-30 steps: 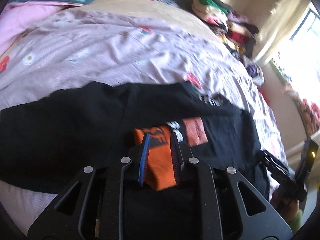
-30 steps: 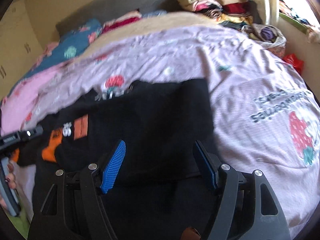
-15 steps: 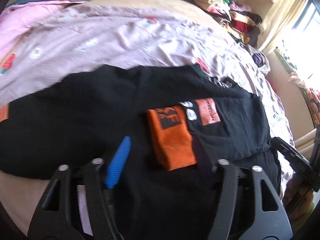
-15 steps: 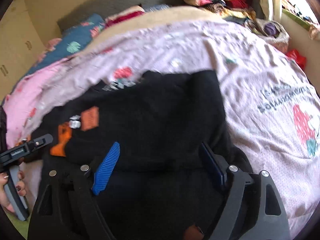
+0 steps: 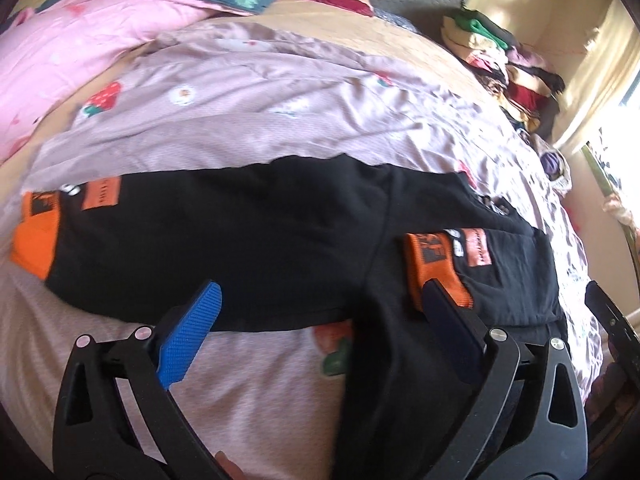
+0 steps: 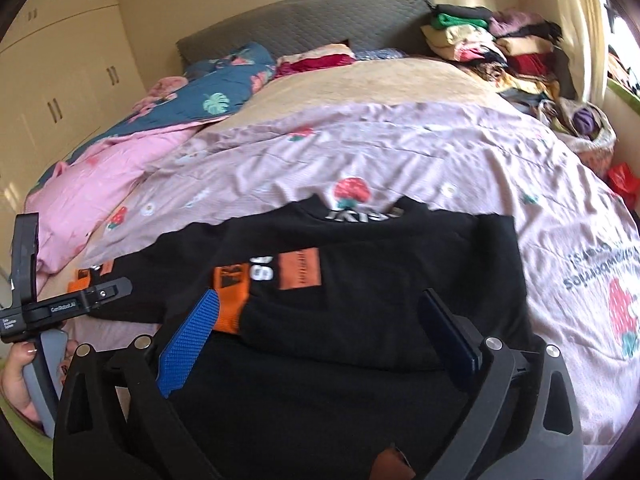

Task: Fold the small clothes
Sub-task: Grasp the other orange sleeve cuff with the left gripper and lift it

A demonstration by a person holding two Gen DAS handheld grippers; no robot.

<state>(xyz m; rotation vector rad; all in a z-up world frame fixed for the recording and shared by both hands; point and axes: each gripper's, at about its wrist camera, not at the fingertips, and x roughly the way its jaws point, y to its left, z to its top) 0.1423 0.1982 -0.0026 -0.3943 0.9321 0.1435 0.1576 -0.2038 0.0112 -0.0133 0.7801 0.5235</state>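
A small black sweatshirt [image 5: 260,240] with orange cuffs lies on the pink strawberry-print bed cover [image 5: 248,112]. One sleeve is folded over the body, its orange cuff [image 5: 434,268] lying on top. The other sleeve stretches left, ending in an orange cuff [image 5: 36,236]. My left gripper [image 5: 320,320] is open and empty above the shirt's lower edge, its right finger beside the folded cuff. In the right wrist view the shirt [image 6: 380,280] lies in front of my right gripper [image 6: 320,328], which is open and empty above its lower part. The left gripper's body [image 6: 52,304] shows at the left there.
A pink quilt [image 6: 100,184] and a blue leaf-print blanket [image 6: 216,88] lie at the bed's far left. A stack of folded clothes [image 6: 488,44] sits at the far right by the grey headboard [image 6: 304,20]. A wardrobe [image 6: 56,80] stands left; a window is at the right.
My left gripper has let go of the orange cuff, opened wide and drawn back to the left. The folded sleeve stays on the shirt. My right gripper has stayed open and pulled back.
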